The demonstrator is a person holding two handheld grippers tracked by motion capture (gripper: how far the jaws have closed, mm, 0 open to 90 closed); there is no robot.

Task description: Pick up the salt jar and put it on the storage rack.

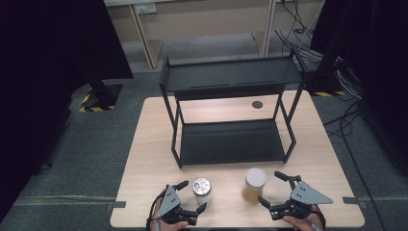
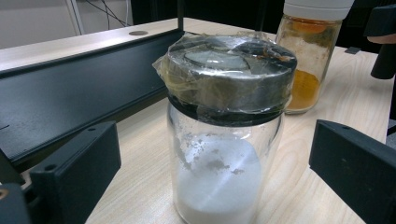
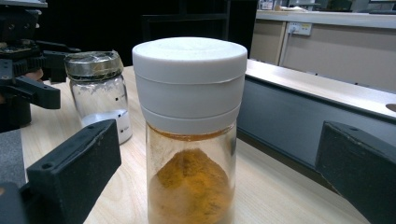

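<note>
A glass jar of white powder (image 1: pixel 202 191) with a taped metal lid and a white-capped jar of orange powder (image 1: pixel 253 185) stand upright, near each other, at the near edge of the tabletop (image 1: pixel 144 159). Each sits between the wide-open jaws of a hand-held gripper, untouched: left hand-held gripper (image 1: pixel 191 197), right hand-held gripper (image 1: pixel 270 188). A black two-tier shelf (image 1: pixel 231 77) stands just beyond.

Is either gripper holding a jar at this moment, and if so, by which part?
Nothing is held. The left gripper stands open around the metal-lidded jar, the right gripper open beside the white-lidded jar; no jaw touches glass.
</note>
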